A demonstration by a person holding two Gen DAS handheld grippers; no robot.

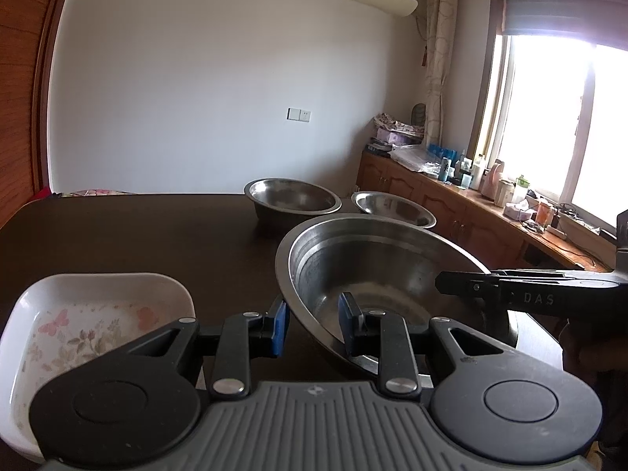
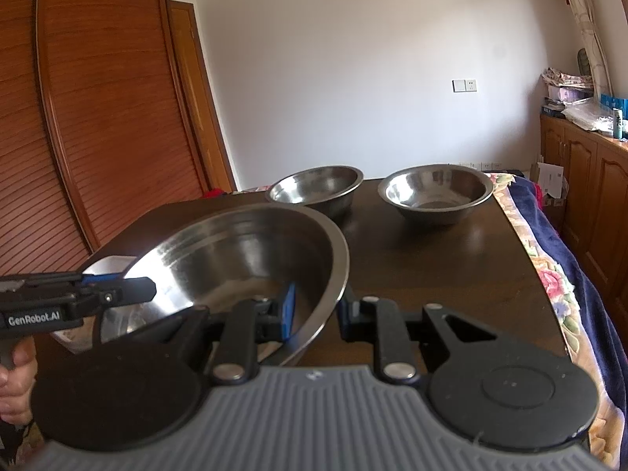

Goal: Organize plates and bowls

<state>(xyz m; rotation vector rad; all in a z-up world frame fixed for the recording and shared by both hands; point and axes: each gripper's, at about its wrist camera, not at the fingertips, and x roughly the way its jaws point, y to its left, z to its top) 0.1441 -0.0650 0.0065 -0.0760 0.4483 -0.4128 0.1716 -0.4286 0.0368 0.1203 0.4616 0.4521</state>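
A large steel bowl hangs tilted over the dark table, held at opposite rims. My left gripper is shut on its near-left rim, one blue pad outside the wall and one inside. My right gripper is shut on the right rim in the same way. Each view shows the other gripper from the side, the right gripper and the left gripper. Two smaller steel bowls stand side by side at the far edge. A white floral square dish lies at the left.
A bed with a floral blanket runs along the table's right side. Wooden cabinets with bottles and clutter stand under the window. A slatted wooden wardrobe fills the left wall. A person's hand grips the left tool.
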